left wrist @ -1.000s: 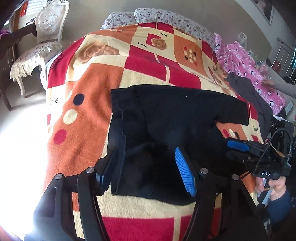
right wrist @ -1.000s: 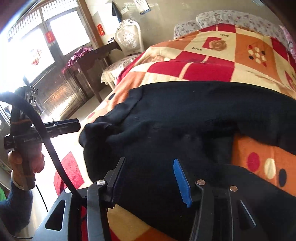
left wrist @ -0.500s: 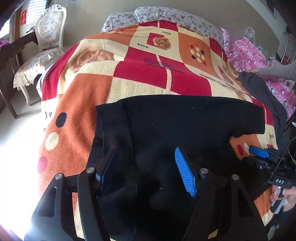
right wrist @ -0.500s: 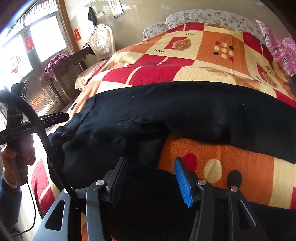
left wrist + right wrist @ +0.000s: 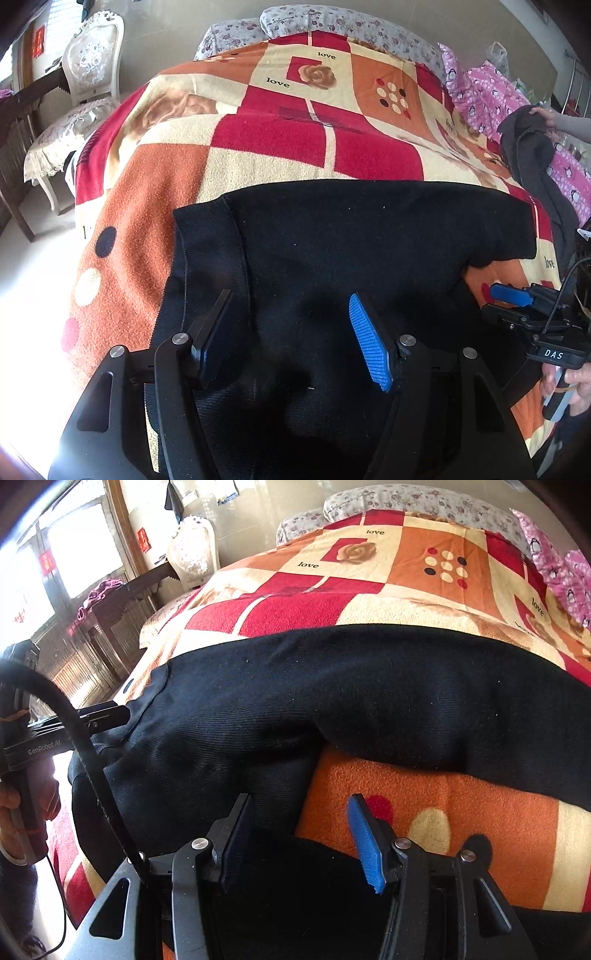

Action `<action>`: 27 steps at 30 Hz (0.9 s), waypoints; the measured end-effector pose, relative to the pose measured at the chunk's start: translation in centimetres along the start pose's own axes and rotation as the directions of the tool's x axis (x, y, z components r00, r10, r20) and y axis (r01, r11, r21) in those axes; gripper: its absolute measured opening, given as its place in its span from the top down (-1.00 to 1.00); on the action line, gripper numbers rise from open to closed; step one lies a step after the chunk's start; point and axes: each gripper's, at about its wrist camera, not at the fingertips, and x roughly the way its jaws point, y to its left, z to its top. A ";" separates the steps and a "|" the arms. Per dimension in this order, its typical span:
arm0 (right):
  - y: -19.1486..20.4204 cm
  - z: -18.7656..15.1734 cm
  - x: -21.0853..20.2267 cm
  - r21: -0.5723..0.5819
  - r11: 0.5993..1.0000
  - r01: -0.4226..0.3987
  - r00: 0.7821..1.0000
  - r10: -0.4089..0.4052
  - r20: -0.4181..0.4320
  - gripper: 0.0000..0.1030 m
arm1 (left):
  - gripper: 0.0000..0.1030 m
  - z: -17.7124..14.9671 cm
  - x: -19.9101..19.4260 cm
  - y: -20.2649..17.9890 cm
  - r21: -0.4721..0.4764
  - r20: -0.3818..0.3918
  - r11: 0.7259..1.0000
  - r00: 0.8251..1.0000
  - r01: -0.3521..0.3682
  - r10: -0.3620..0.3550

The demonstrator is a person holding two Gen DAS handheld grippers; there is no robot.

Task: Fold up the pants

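Black pants (image 5: 369, 240) lie across the near end of a bed, waistband to the left, one leg stretched to the right. They also fill the right wrist view (image 5: 369, 686). My left gripper (image 5: 291, 332) is open and empty, its fingers hovering over the waist part of the pants. My right gripper (image 5: 299, 830) is open and empty, over the crotch area where the near leg (image 5: 295, 904) splits from the far leg. The right gripper shows at the right edge of the left wrist view (image 5: 517, 299); the left gripper shows at the left of the right wrist view (image 5: 99, 716).
The bed has a red, orange and cream blanket (image 5: 295, 129). A dark grey garment (image 5: 535, 166) and a pink quilt (image 5: 491, 92) lie at the right, with another person's hand there. A white chair (image 5: 85, 92) stands left of the bed.
Both grippers have moved forward over the pants, so the pants now lie under and between the fingers. Both stay open. The other person's hand lifted the grey garment.
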 end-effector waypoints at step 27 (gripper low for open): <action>-9.0 5.3 -5.7 -0.322 0.939 0.122 0.992 -0.124 0.014 -0.08 | -0.31 9.0 5.8 1.0 0.317 -0.110 0.943 0.992 0.097 -0.065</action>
